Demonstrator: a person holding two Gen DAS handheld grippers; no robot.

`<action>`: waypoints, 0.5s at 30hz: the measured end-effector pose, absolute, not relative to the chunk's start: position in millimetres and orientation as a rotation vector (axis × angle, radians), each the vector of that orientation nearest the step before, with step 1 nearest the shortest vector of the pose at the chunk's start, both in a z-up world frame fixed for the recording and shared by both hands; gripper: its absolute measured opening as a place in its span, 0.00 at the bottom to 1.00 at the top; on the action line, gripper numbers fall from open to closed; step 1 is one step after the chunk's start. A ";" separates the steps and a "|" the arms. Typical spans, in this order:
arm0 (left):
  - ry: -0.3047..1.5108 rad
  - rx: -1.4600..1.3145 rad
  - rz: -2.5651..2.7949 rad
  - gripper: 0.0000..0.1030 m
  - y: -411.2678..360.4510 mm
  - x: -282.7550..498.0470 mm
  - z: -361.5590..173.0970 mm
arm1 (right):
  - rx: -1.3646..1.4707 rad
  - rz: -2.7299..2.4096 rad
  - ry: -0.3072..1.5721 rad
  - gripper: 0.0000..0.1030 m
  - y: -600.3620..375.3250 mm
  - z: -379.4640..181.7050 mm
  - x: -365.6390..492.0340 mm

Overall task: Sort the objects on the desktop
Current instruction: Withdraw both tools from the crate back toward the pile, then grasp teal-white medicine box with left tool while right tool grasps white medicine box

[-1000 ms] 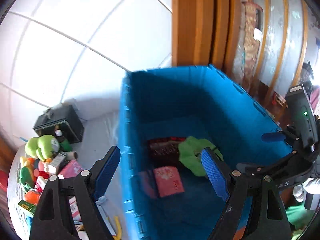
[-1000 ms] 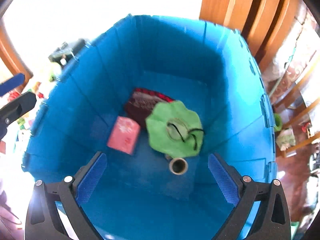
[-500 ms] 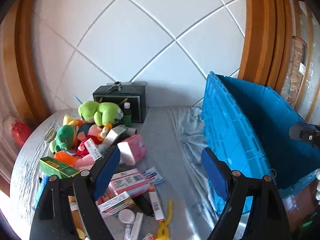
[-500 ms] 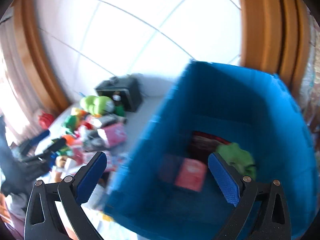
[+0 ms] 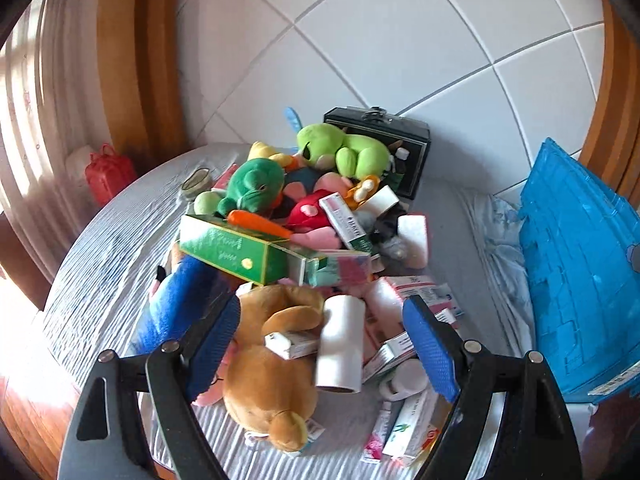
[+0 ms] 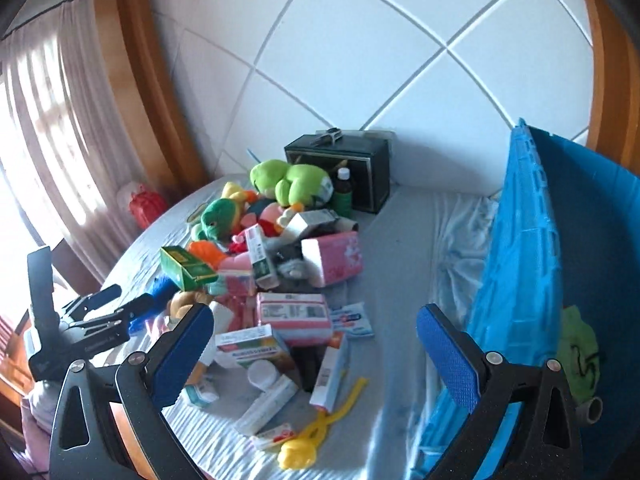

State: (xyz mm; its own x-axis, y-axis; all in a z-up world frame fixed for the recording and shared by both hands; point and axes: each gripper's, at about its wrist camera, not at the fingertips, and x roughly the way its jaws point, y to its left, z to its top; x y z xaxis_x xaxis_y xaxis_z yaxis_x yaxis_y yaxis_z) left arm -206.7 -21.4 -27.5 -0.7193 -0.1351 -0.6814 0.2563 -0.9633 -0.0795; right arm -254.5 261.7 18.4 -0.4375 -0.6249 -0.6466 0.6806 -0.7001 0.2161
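A pile of toys and boxes covers the grey table. My left gripper [image 5: 322, 344] is open and empty, hovering over a brown plush bear [image 5: 268, 364] and a white paper roll [image 5: 340, 348]. A green box [image 5: 236, 252], green plush frog [image 5: 252, 184] and lime plush [image 5: 344, 148] lie farther back. My right gripper [image 6: 316, 352] is open and empty above medicine boxes [image 6: 294, 312] and a yellow toy [image 6: 316, 432]. The blue crate [image 6: 532, 264] stands at right, a green cloth [image 6: 580, 352] inside it. The left gripper also shows in the right wrist view [image 6: 116, 304].
A black case [image 6: 344, 172] stands against the tiled wall behind the pile. A red bag [image 5: 110, 172] sits at the table's far left edge. Bare grey cloth [image 6: 408, 248] lies between pile and crate. Wooden frames flank the wall.
Both grippers have swung left, away from the inside of the blue crate and over the pile on the table. Both stay open and empty.
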 end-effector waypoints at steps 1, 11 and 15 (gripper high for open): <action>0.242 1.053 -2.701 0.81 -27.0 -201.4 -34.4 | 0.938 -2.145 0.101 1.00 256.3 10.5 -252.4; 0.351 1.090 -2.612 0.81 -54.1 -146.8 -111.6 | 1.179 -2.088 0.097 1.00 226.6 -99.8 -244.0; 0.306 1.202 -2.607 0.81 -38.9 -136.2 -146.2 | 1.261 -2.038 0.181 1.00 226.2 -144.4 -233.4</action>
State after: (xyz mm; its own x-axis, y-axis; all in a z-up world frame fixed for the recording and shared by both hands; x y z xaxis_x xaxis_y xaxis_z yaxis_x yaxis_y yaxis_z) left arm -136.2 -38.9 -146.2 -0.6267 -0.1404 -0.7665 0.3143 -0.9456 -0.0838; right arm -233.4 226.1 -144.4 -0.2609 -0.5019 -0.8247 0.6396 -0.7297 0.2418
